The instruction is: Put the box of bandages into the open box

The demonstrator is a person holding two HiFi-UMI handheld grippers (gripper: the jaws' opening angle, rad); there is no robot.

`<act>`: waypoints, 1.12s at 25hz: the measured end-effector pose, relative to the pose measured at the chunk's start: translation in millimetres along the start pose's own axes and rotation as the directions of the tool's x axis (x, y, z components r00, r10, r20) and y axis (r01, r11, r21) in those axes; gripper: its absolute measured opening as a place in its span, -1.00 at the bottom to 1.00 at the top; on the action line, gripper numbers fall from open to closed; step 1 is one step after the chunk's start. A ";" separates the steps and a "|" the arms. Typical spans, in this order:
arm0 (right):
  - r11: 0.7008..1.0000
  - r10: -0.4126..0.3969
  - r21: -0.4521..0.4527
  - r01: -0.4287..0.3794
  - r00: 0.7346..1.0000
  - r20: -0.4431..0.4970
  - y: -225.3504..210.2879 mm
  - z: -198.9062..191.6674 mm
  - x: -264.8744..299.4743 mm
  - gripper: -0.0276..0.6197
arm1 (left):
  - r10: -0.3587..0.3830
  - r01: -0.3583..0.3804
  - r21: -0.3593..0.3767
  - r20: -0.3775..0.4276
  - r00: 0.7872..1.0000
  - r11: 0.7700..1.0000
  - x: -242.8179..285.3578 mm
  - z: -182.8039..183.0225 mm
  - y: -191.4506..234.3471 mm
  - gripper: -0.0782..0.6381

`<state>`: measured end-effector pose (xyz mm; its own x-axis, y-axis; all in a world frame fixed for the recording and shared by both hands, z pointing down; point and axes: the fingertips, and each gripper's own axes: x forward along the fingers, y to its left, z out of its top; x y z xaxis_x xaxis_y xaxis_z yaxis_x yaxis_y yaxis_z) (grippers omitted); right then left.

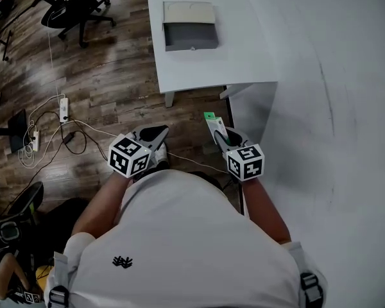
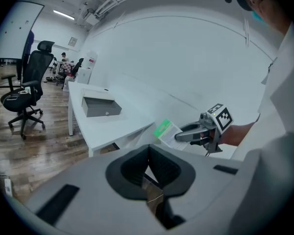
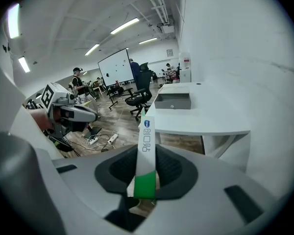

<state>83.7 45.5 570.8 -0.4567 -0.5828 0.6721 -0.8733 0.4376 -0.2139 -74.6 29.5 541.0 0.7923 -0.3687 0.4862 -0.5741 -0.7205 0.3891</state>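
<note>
The right hand-held gripper (image 3: 146, 177) clamps the bandage box (image 3: 146, 146); the left hand-held gripper (image 2: 148, 169) is closed; the open box (image 1: 190, 36) sits by the surface (image 1: 244, 56) edge.

The box of bandages (image 3: 146, 146) bears a small blue badge and dark characters along its narrow edge, too blurred to read; the left cube (image 1: 129, 156) and the right cube (image 1: 246, 162) carry black-and-white square markers.

A box of bandages (image 3: 146, 146) is gripped edge-on by the right tongs (image 3: 146, 174); an open box (image 3: 172, 101) is seen on the counter (image 3: 201, 123) beyond.
</note>
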 end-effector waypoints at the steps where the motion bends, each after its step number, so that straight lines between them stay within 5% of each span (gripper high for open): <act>1: 1.000 -0.004 0.002 0.004 1.000 0.001 0.2 6.3 5.5 -0.64 | -0.006 0.006 -0.001 0.000 1.000 1.000 -1.2 0.9 6.8 -0.76; 15: 0.999 -0.053 -0.004 0.053 0.998 0.034 -39.2 104.2 52.5 -0.64 | 0.005 -0.004 -0.030 0.036 0.999 1.000 0.3 43.3 73.8 -0.76; 28: 0.997 0.033 -0.065 -0.032 0.999 0.021 -124.1 213.0 130.2 -0.64 | 0.138 -0.134 -0.067 0.065 0.988 0.989 40.9 133.5 127.0 -0.76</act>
<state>96.5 -230.5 533.8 -0.4890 -0.5825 0.6493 -0.8454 0.4998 -0.1884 -87.5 -155.5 505.7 0.7173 -0.5019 0.4833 -0.6872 -0.6241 0.3719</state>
